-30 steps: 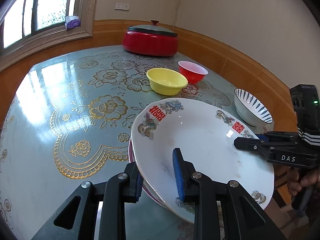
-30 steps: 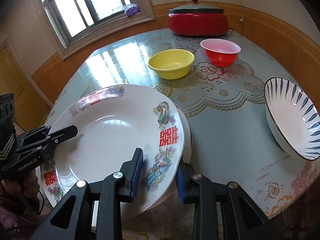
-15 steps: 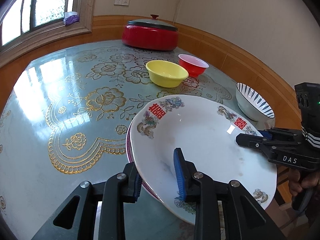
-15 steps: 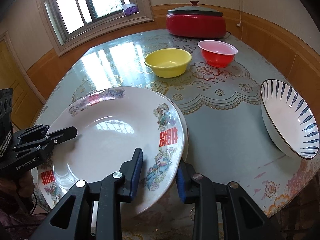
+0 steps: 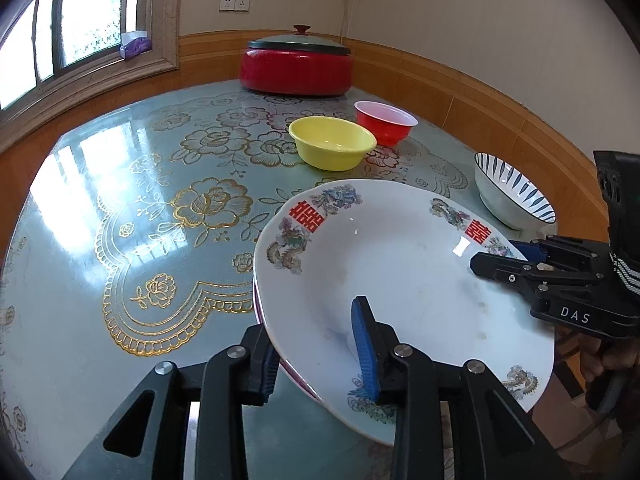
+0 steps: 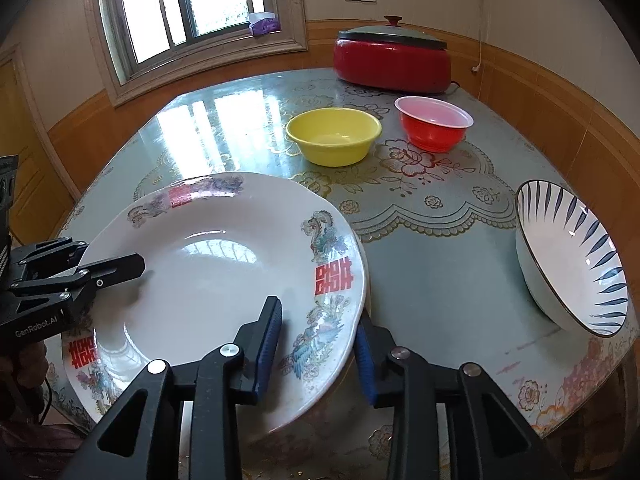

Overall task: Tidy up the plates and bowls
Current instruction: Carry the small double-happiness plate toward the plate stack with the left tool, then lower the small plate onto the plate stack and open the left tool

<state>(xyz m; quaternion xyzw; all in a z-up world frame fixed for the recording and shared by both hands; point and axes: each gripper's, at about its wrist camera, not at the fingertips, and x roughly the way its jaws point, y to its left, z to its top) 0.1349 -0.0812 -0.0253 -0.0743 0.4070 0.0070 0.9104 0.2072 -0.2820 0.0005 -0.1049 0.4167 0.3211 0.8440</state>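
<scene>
both tools straddle opposite rims of the big white plate (image 5: 400, 280), low in frame: left tool (image 5: 316, 356) and right tool (image 6: 318, 352) are opening. best let go evenly so it settles on the plate beneath.

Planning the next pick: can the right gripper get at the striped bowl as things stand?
Probably not yet: the right gripper straddles the white plate's rim, jaws opening. Once clear, bare table leads to the striped bowl.

We count three bowls: a yellow bowl (image 5: 332, 142), a red bowl (image 5: 385, 121) and a striped bowl (image 5: 512, 190). We see two stacked plates (image 5: 400, 276) and one red pot (image 5: 296, 62).
</scene>
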